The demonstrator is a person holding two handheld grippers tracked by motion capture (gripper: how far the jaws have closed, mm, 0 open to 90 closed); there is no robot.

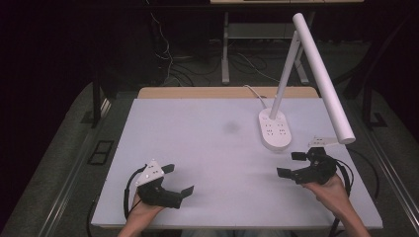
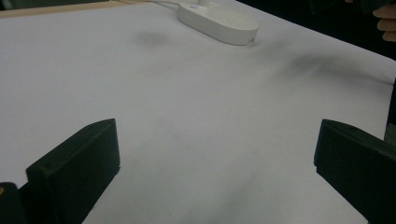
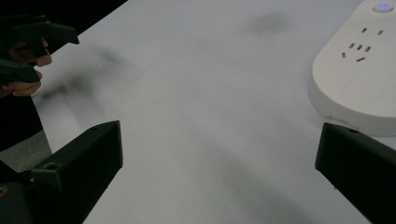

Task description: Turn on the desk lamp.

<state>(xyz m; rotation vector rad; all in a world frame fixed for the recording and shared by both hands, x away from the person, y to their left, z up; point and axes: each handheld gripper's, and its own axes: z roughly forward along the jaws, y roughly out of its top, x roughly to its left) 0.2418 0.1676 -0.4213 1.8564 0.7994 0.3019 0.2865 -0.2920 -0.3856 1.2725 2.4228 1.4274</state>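
A white desk lamp point(image 1: 296, 94) stood on the far right part of the table point(image 1: 207, 148), and everything else is placed here against it. Its oval base point(image 1: 274, 129) carried rows of socket slots, a slim post rose from the base's far end, and a long tubular head slanted down toward the table's right edge. A white cord ran from the base back over the far edge of the table.

The right tongs point(image 1: 295, 164) were just in front of the lamp base, on its near side, held in the person's right hand point(image 1: 327, 186) with the jaws spread wide and nothing between them. In the right gripper view the base point(image 3: 357, 84) lay just beyond the right jaw, a small blue light showing at its top.

The left tongs point(image 1: 179, 179) were well apart from the lamp, toward the table's near left, gripped by the left hand point(image 1: 143, 210), jaws likewise spread and empty. A faint dark smudge point(image 1: 230, 127) marked the table surface just left of the lamp base.
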